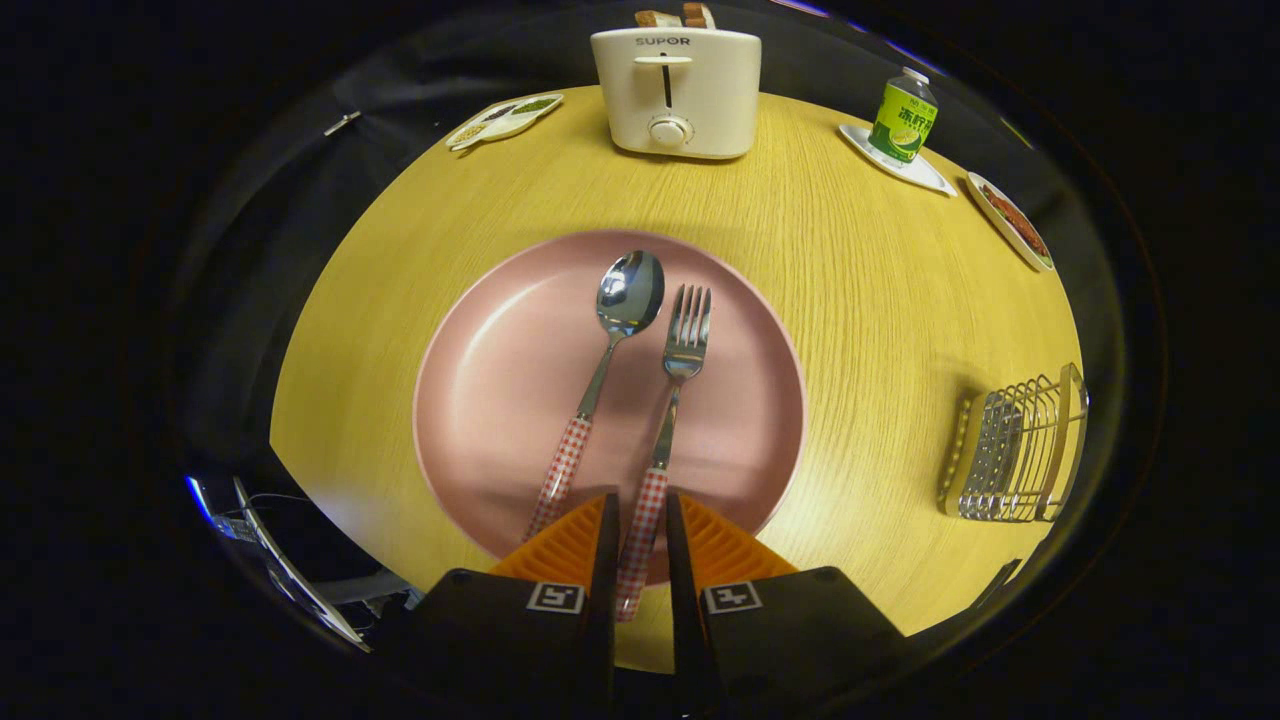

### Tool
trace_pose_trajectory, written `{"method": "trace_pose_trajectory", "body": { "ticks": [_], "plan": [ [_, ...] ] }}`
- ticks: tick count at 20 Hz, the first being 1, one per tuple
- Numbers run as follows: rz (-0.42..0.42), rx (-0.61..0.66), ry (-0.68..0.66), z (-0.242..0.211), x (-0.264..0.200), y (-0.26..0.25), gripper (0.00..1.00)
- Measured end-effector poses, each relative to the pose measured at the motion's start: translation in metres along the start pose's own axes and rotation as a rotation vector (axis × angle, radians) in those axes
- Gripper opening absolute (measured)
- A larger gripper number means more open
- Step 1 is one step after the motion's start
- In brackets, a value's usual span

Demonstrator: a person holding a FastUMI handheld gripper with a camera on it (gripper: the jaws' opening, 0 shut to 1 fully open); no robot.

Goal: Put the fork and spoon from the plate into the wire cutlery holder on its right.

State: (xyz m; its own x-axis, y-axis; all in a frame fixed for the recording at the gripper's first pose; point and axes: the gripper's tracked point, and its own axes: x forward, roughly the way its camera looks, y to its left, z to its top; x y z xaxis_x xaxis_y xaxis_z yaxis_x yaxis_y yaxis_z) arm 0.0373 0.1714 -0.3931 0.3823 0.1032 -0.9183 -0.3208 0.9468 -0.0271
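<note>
A pink plate [500,370] lies on the round wooden table just ahead of my fingers. On it, side by side, are a metal spoon [628,295] and a metal fork [686,335], both with red-checked handles pointing back toward me. My gripper [640,540] is at the plate's near rim, its two fingers closed in on the fork's handle from left and right. The fork still lies flat on the plate. The spoon's handle rests just left of my left finger. The wire cutlery holder [1015,450] stands on the table to the right of the plate.
A white toaster [680,95] with bread in it stands at the table's far edge. A small divided dish [505,120] is at the far left. A green bottle [903,120] on a white tray and another dish [1010,220] sit at the far right.
</note>
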Motion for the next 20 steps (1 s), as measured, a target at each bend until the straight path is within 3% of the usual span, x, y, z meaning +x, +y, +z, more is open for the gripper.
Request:
{"method": "trace_pose_trajectory", "body": {
  "ticks": [4,7,14,20],
  "plan": [
    [0.009,0.039,0.003,0.003,0.001,-0.007,0.15],
    [0.049,0.111,0.011,0.005,-0.003,-0.009,0.11],
    [0.101,0.153,-0.043,0.015,-0.036,-0.015,0.10],
    [0.153,0.153,-0.096,0.017,-0.093,-0.034,0.10]
  ]
}}
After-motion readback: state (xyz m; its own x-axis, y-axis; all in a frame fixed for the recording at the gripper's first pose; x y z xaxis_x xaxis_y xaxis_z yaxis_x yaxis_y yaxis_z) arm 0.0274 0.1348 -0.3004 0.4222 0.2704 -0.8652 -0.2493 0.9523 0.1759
